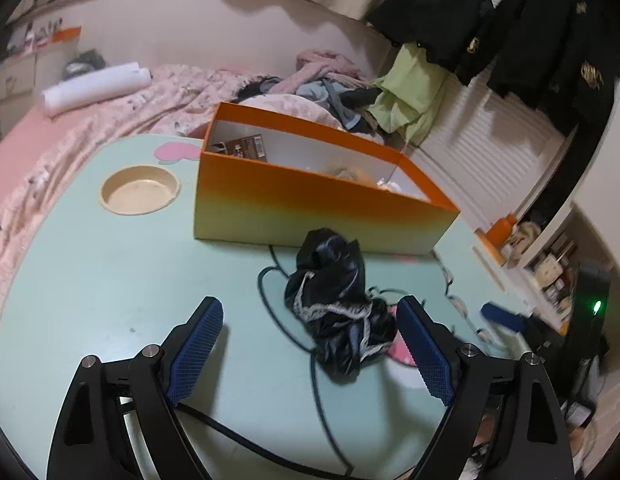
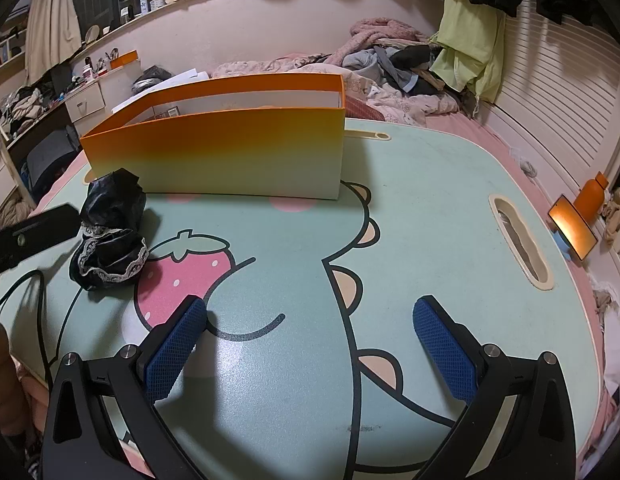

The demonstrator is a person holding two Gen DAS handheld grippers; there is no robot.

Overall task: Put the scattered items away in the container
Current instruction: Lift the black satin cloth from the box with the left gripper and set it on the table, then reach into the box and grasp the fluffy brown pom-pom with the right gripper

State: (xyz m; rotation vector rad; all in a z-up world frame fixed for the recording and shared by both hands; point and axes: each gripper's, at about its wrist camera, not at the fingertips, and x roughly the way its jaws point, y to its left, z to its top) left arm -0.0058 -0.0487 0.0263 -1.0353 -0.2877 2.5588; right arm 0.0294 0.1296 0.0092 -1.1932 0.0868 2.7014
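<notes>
Orange box [image 1: 310, 204]: open-topped, fading from orange to pale at the base, standing on the mint-green counter [image 1: 110, 280]; a few small things lie inside, among them a brown packet against its inner wall.
Black garment [image 1: 333, 312]: a crumpled, shiny bundle with pale lace trim, lying on the counter just in front of the box, outside it; in the right wrist view it sits by the box's left corner [image 2: 110, 232].
Left hand-held gripper [image 1: 310, 314]: jaws spread wide, blue pads on either side of the near part of the garment, nothing clamped.
Right hand-held gripper [image 2: 310, 312]: jaws apart over the bare cartoon print, holding nothing, well to the right of the garment.
Round recess [image 1: 140, 190]: cream-coloured cup well set in the counter, left of the box.
Bed [image 1: 110, 120]: pink bedding behind the counter, with a heap of clothes [image 1: 329, 92].
</notes>
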